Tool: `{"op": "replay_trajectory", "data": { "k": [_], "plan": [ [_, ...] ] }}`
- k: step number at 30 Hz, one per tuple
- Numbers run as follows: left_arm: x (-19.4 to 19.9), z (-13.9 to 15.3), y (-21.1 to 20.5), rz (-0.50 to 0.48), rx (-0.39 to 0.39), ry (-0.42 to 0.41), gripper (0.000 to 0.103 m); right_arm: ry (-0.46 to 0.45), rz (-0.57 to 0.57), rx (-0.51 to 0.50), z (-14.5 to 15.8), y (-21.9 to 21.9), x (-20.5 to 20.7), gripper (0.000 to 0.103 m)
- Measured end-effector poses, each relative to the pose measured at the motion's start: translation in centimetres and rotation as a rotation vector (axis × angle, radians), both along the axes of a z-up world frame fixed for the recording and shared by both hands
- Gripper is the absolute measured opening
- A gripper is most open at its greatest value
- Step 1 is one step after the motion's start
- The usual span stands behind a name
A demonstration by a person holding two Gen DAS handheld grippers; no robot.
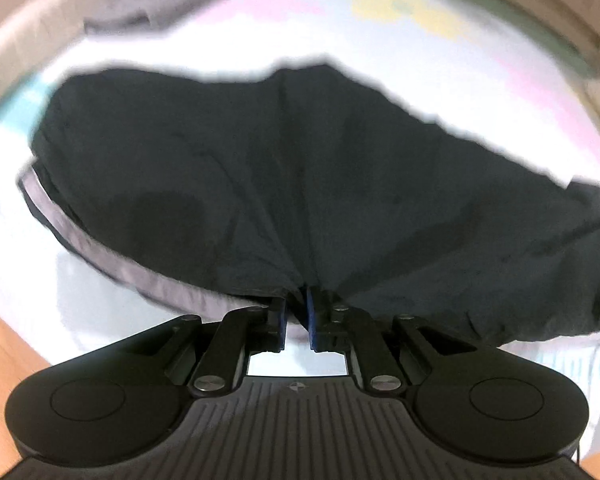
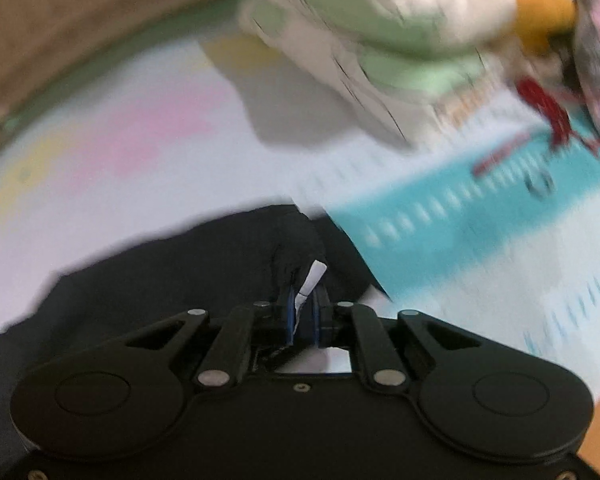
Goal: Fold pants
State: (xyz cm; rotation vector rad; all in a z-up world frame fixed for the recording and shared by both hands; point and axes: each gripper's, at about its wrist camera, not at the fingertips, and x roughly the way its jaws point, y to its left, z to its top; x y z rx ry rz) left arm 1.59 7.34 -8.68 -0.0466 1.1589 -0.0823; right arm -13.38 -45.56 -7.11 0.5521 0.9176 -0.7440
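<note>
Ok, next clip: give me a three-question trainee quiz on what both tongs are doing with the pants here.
1. True or false: the left tongs are open and clear of the black pants.
2. What shows between the fingers of the right tongs? A) only black cloth B) black cloth and a white tag C) nothing
3. Fill in: the pants lie on a pale printed ___.

Key: 1 false, they are shut on the cloth; 2 B; 3 sheet.
</note>
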Motion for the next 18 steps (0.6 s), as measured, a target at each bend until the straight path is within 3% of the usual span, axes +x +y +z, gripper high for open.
{"op": "replay_trajectory", "data": {
  "k": [2, 5, 6, 7, 9, 13, 18],
  "plan": [
    [-0.1, -0.9, 0.0, -0.013, -0.014, 0.034, 0.014, 0.061, -0.01, 0.021, -1.7, -0.3, -0.1, 0.016],
    [-0.6, -0.2, -0.3, -0.039, 0.016, 0.007, 0.017, 0.064, -0.001, 0.003, -1.3, 0.1, -0.2, 0.02],
    [-0.7, 0.2, -0.4, -0.035, 0.03, -0.004, 0.02, 0.068, -0.005, -0.012, -0.9, 0.2, -0.1, 0.03],
    [-0.9, 0.6, -0.4, -0.037, 0.041, -0.015, 0.02, 0.068, -0.017, -0.035, -0.5, 0.4, 0.0, 0.051],
    [-1.4, 1.5, -0.6, -0.056, 0.055, -0.032, 0.02, 0.06, -0.038, -0.101, 0.4, 0.9, -0.1, 0.066],
    [-2.5, 3.1, -1.0, -0.109, 0.068, -0.067, 0.027, 0.02, -0.065, -0.203, 2.4, 1.6, 0.0, 0.066],
    [-2.9, 4.2, 0.5, -0.112, 0.059, -0.086, 0.027, -0.125, 0.0, -0.195, 5.3, 4.0, 1.4, 0.066]
  ]
}}
